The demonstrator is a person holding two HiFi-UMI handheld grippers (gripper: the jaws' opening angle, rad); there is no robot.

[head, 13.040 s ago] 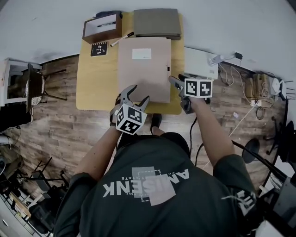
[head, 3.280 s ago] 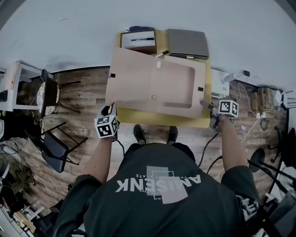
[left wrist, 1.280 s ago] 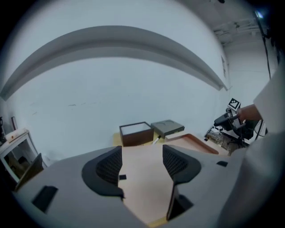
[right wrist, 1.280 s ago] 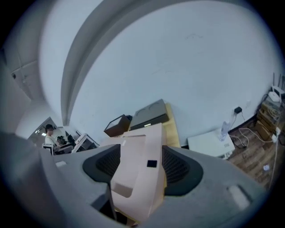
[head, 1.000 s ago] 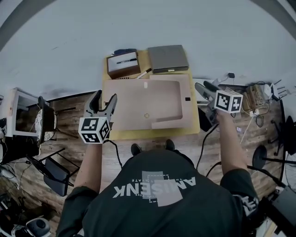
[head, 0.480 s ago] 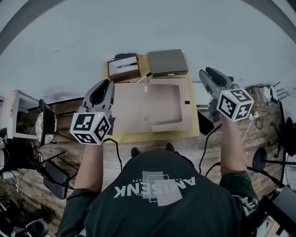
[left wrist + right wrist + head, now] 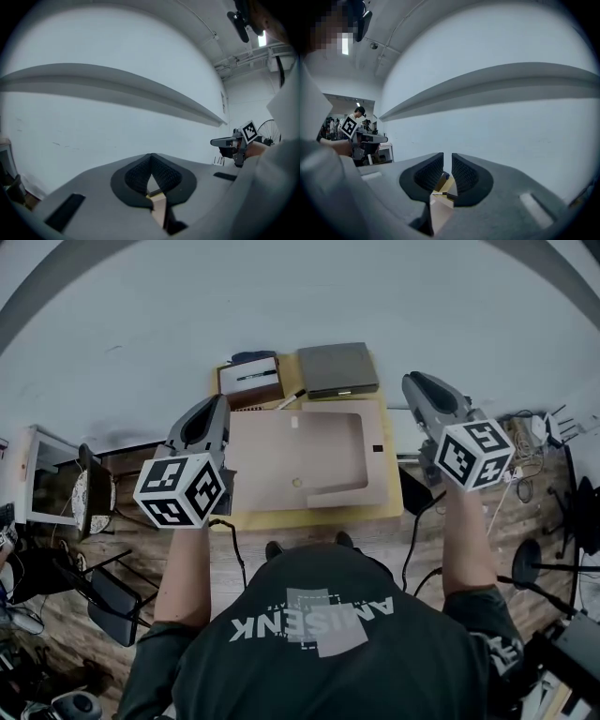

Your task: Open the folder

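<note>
Left gripper point(image 7: 151, 158): jaws fully closed, tip to tip, holding nothing. Right gripper point(image 7: 446, 160): jaws have just been closing; a narrow gap remains, with nothing between them. The folder point(image 7: 300, 460) lies open and flat on the tabletop point(image 7: 319, 516), below and between the 2 grippers, clear of both.

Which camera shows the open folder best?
The head view: the folder lies open and almost whole on the table. Each gripper view aims at the wall, catching only a tan sliver below its jaws.
</note>
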